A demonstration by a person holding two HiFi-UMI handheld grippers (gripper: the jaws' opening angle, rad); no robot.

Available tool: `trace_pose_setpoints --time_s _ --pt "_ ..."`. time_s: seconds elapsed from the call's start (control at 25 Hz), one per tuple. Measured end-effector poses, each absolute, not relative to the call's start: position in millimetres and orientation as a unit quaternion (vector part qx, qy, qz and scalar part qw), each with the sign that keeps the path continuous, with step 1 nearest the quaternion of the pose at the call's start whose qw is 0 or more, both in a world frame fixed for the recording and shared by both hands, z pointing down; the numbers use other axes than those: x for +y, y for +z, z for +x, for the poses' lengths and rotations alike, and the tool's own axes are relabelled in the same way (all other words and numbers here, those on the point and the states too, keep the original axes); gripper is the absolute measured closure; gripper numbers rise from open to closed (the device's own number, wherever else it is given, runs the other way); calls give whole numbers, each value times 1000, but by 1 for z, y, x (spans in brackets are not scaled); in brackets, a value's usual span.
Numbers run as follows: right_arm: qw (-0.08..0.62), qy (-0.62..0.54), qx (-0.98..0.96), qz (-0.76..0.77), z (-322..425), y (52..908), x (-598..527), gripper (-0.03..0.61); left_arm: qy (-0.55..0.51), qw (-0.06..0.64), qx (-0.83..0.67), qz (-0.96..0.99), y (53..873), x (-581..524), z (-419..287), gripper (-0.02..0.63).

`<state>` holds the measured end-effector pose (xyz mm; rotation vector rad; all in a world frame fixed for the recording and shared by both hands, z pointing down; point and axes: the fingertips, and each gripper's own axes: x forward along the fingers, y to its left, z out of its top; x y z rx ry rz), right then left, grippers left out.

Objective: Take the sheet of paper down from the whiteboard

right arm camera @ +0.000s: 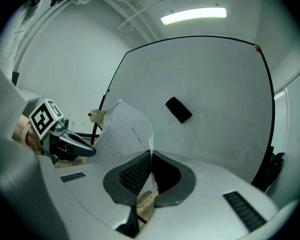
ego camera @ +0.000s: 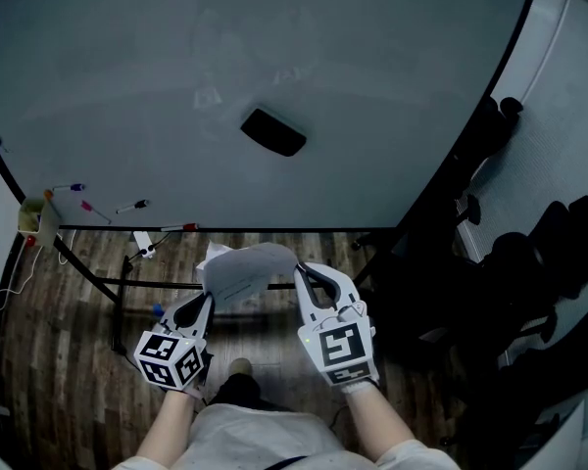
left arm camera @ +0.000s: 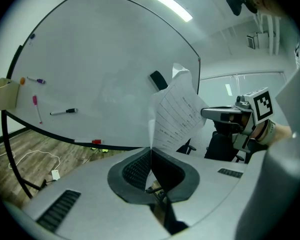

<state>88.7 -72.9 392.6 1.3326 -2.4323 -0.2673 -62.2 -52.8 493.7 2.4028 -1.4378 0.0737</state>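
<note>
Sheet of paper (ego camera: 243,270) was off the whiteboard (ego camera: 274,57) and hung in the air between the two claws, low in front of the person and above the wooden floor (ego camera: 69,302).

Left claw (ego camera: 205,304): closed, pinching the sheet's left edge; its own view showed the paper edge running straight into the shut jaws.
Right claw (ego camera: 301,273): closed likewise on the right edge, paper clamped between the pads.

The sheet was bowed upward between the two grips, printed lines visible, no tear seen. It touched nothing on the board.

Board itself was bare of paper. Only a black eraser (ego camera: 272,131) sat on its face, and a few markers (ego camera: 132,206) lay near the lower left.

Judgement: the removal proper looked complete, since the sheet was free and clear of the board. What could remain is only to carry it off or put it down somewhere; no surface for that showed in any view. Main risk now would be creasing the sheet if the claws drew closer together.
</note>
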Motion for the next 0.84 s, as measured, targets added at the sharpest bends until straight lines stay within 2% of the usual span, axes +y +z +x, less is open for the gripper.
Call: trace_pose_setpoints --time_s 0.84 --pt "164 -78 -862 473 93 396 -59 556 30 172 -498 850 494 -37 -62 598"
